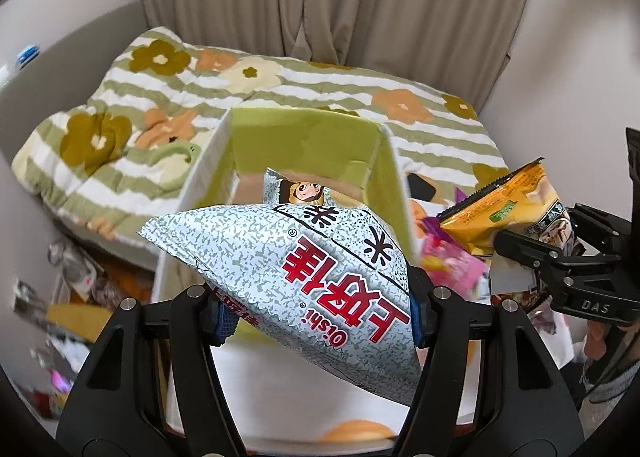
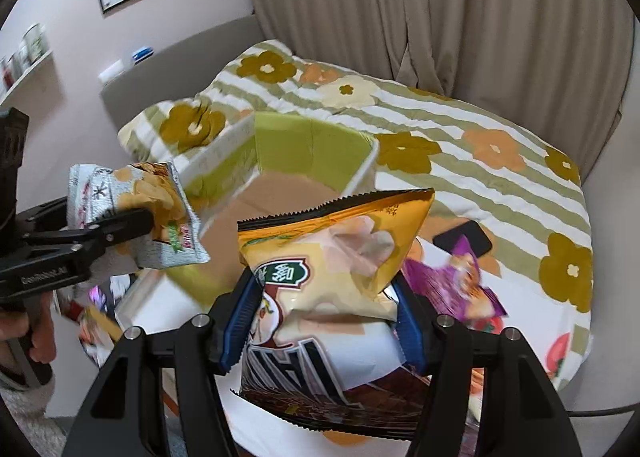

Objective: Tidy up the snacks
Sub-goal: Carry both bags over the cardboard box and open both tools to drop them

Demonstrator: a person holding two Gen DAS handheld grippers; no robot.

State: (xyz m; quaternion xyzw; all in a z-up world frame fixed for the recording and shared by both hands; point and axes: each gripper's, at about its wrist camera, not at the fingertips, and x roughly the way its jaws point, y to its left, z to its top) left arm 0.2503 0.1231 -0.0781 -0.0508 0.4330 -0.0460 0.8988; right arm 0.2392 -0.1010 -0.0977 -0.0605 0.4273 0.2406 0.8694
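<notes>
My left gripper (image 1: 320,313) is shut on a silver-grey speckled chip bag (image 1: 320,277) with red lettering, held in the air just in front of an open green-lined cardboard box (image 1: 304,137) on the bed. The same bag shows at the left of the right wrist view (image 2: 140,213), held by the left gripper (image 2: 132,225). My right gripper (image 2: 320,317) is shut on a yellow and white chip bag (image 2: 336,269), held up to the right of the box (image 2: 312,141). That bag and right gripper (image 1: 532,253) show at the right of the left wrist view (image 1: 504,209).
The box stands on a bed with a green-striped flower quilt (image 2: 460,125). A purple snack bag (image 2: 460,281) and a black phone (image 2: 464,241) lie on the bed right of the box. More packets lie on the floor at left (image 1: 80,277). Curtains hang behind.
</notes>
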